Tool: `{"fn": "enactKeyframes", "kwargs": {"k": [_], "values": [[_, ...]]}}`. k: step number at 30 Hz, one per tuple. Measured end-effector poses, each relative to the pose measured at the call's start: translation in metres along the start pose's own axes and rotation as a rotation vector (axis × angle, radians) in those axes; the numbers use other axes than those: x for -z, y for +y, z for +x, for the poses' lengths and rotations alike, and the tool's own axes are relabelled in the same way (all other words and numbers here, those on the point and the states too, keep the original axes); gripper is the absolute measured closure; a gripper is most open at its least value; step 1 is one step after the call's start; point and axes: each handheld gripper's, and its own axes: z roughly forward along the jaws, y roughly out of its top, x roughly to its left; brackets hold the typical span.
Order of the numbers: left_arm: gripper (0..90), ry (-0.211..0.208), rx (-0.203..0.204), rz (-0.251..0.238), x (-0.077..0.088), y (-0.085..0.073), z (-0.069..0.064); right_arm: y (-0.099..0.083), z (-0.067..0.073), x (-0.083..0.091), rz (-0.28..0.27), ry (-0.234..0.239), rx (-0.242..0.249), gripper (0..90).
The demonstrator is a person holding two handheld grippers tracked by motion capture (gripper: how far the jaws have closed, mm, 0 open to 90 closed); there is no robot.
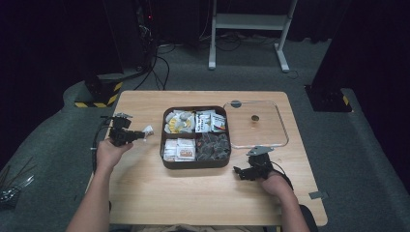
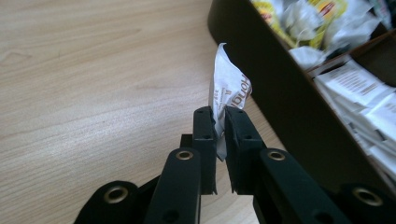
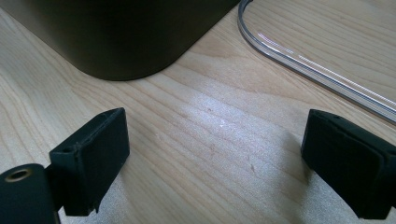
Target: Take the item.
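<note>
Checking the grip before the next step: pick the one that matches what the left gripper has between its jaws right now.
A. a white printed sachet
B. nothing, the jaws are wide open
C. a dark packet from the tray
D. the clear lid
A: in the left gripper view the left gripper is shut on a white printed sachet, held just beside the dark tray.

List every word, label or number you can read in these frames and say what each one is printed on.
"Hong", seen rotated and cut off by a fold, on the white sachet clamped in the left gripper.
A smaller line beside it on the same sachet: too small to read.
Print on the packets in the brown compartment box: red, yellow and black marks, all too small or blurred to read.
Clear lid, table, right gripper: no text.
</note>
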Motion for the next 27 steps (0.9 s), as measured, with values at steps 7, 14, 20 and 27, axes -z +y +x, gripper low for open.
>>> {"fn": "enactKeyframes", "kwargs": {"k": [7, 14, 20, 27], "values": [[83.1, 0.010, -0.019, 0.052, -0.023, -0.001, 0.005, 0.000, 0.000, 0.000, 0.001, -0.003, -0.001, 7.7], [82.9, 0.003, -0.013, 0.051, -0.034, 0.000, 0.008, -0.001, 0.002, 0.001, 0.000, -0.009, -0.009, 7.8], [82.2, -0.021, 0.008, 0.068, -0.041, 0.002, 0.009, -0.003, 0.003, 0.003, 0.000, -0.013, -0.012, 7.8], [73.4, -0.006, -0.016, 0.071, -0.044, 0.001, 0.008, -0.003, 0.004, 0.003, 0.000, -0.015, -0.014, 7.8]]}}
